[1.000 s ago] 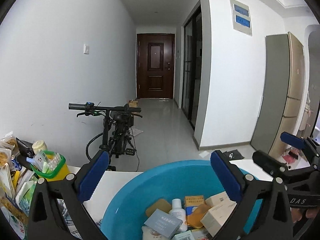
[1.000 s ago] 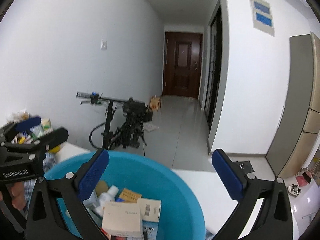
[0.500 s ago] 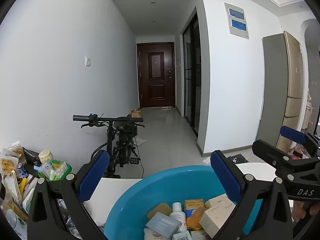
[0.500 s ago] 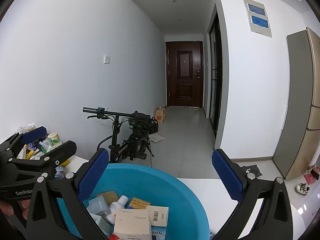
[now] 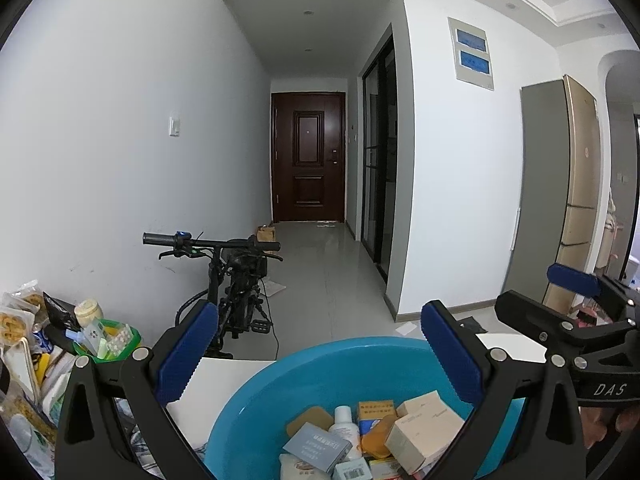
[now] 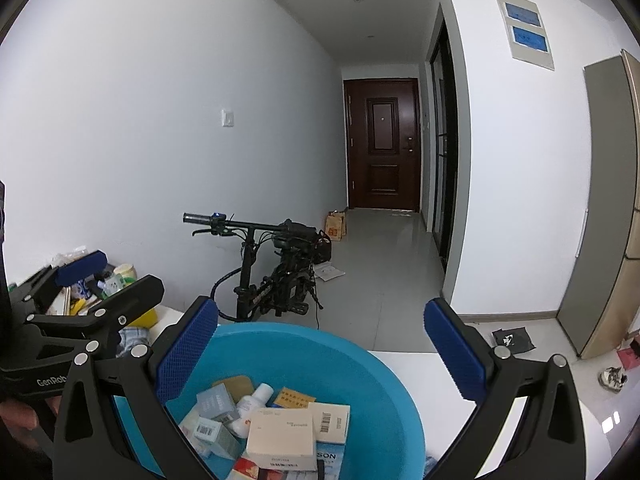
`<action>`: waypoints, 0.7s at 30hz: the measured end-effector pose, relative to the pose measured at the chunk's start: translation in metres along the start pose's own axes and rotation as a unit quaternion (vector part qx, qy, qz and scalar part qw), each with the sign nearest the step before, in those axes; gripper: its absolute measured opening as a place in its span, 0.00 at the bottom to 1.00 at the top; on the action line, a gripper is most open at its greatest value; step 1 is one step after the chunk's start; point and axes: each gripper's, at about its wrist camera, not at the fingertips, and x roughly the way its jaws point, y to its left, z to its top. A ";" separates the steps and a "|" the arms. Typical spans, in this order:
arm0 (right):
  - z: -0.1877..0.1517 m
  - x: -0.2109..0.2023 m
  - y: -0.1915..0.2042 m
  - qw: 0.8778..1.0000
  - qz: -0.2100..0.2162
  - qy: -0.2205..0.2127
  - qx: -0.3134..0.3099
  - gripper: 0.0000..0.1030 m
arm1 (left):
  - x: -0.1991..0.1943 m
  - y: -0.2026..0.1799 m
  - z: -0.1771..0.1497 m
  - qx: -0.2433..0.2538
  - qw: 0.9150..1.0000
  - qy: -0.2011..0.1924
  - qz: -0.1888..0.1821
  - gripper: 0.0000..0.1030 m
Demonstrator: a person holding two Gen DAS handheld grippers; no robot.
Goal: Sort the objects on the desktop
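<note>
We see both tools, left (image 5: 316, 354) and right (image 6: 320, 350), spread wide and empty above the blue basin (image 6: 384, 364) of boxes and bottles on the white surface (image 5: 224, 380); sorting appears barely begun.

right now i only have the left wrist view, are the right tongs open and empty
Observer: Yes. The right wrist view shows the right tongs wide open with nothing between the pads, and the blue basin below them.
Operator: what sits on top in the basin on that side
Observer: A flat white box lies on top, with a barcoded box right beside it.
Operator: anything on the floor over there
Observer: A shoe lies on the floor at the far right, outside your view.
</note>
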 end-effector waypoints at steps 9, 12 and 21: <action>-0.002 -0.034 0.011 1.000 -0.013 0.005 -0.014 1.00 | -0.035 -0.002 -0.007 -0.006 1.000 0.009 -0.003 1.00; 0.000 -0.053 0.016 1.000 -0.011 0.000 -0.016 1.00 | -0.056 -0.006 -0.002 0.002 1.000 0.002 0.000 1.00; 0.004 -0.116 0.028 1.000 -0.003 -0.011 -0.011 1.00 | -0.123 -0.014 0.008 0.004 1.000 -0.013 -0.004 1.00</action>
